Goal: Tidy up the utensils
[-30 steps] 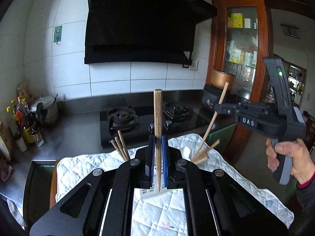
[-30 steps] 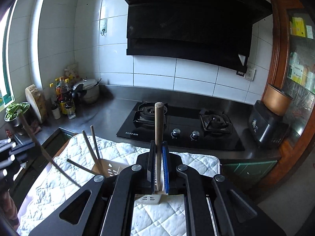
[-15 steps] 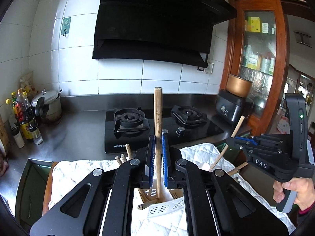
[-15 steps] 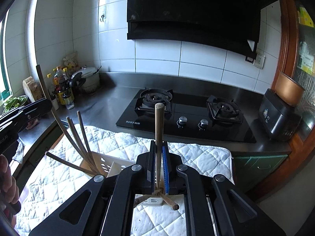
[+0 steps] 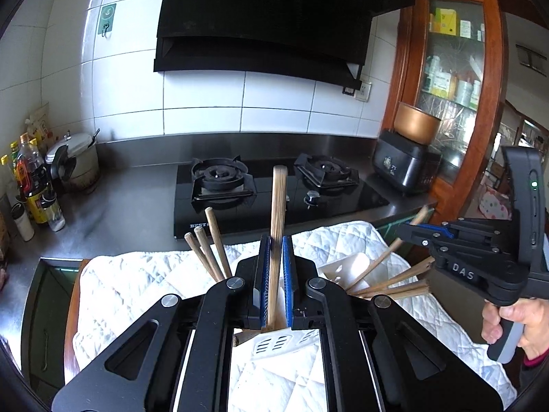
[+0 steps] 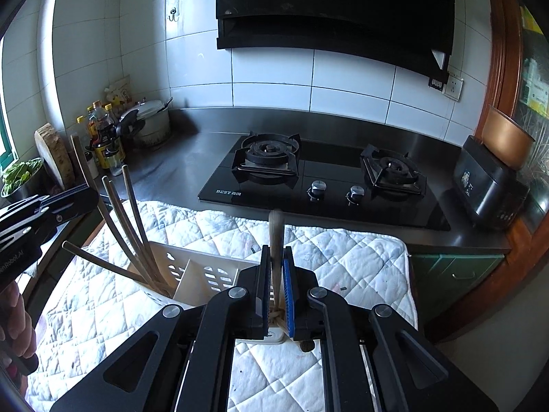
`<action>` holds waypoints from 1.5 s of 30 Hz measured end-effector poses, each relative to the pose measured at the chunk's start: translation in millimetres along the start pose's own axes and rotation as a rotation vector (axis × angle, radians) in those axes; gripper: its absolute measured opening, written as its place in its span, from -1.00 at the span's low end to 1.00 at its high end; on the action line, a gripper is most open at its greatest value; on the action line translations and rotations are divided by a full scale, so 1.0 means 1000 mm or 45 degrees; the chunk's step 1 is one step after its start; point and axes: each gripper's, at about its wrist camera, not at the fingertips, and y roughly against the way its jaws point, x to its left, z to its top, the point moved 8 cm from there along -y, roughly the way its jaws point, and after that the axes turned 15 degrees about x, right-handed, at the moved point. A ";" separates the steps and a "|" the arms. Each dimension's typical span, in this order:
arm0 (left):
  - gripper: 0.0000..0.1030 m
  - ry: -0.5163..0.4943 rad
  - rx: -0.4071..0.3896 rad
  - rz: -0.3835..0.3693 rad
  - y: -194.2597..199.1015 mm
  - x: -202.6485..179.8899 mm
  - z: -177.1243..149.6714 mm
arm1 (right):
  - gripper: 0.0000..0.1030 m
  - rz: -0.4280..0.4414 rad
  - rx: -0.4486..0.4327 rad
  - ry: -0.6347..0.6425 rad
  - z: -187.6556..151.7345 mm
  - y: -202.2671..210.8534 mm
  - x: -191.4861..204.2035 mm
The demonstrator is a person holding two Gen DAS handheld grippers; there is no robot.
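Left gripper [image 5: 274, 288] is clamped on a long bamboo chopstick [image 5: 277, 226] standing upright just above the white slotted plastic basket [image 6: 209, 274]. Right gripper [image 6: 275, 295] clamps another upright wooden chopstick [image 6: 275, 237], basket directly below, equally near.

Utensil holder [image 6: 202, 276] on quilted cloth [image 6: 343, 257] (chopsticks [image 6: 127, 226] inside), stove [image 6: 326, 178] behind

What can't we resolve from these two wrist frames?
- Left wrist view: lower end of the chopstick in the left tongs, hidden behind the tong bodies.
- Right wrist view: the held chopstick is motion-blurred; its tip and whether it is inside the white holder are hidden by the right tongs.
- Both: holder floor unseen.
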 end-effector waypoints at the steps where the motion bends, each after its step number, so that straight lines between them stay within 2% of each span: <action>1: -0.88 -0.005 0.005 -0.007 -0.001 -0.001 0.000 | -0.85 0.001 -0.001 0.000 0.000 0.001 0.000; 6: -0.82 -0.027 0.005 0.012 0.006 -0.004 -0.003 | -0.82 -0.004 -0.024 0.000 0.001 0.012 0.000; 11: -0.82 -0.025 -0.020 0.031 0.025 -0.005 -0.003 | -0.58 -0.011 -0.062 -0.003 -0.001 0.032 -0.001; 14: -0.81 -0.020 -0.035 0.035 0.041 -0.005 -0.008 | -0.33 -0.014 -0.087 -0.008 -0.008 0.048 -0.002; 15: -0.77 -0.021 -0.037 0.036 0.046 -0.006 -0.011 | -0.29 -0.017 -0.096 -0.008 -0.011 0.054 -0.001; 17: -0.25 -0.022 -0.052 0.061 0.058 -0.006 -0.021 | -0.24 -0.008 -0.105 -0.011 -0.021 0.064 0.000; 21: -0.14 -0.034 -0.069 0.064 0.082 -0.011 -0.044 | -0.02 -0.013 -0.118 -0.011 -0.046 0.081 0.007; 28: 0.31 -0.018 -0.073 0.049 0.120 -0.013 -0.093 | 0.39 0.001 -0.118 -0.029 -0.103 0.101 0.026; 32: 0.56 -0.027 -0.101 0.091 0.143 -0.015 -0.123 | 0.63 0.007 -0.125 -0.047 -0.133 0.107 0.037; 39: 0.77 0.028 -0.141 0.117 0.175 -0.012 -0.177 | 0.75 0.035 -0.111 -0.078 -0.188 0.106 0.056; 45: 0.83 0.032 -0.097 0.157 0.179 -0.012 -0.224 | 0.77 0.010 -0.101 -0.101 -0.231 0.100 0.066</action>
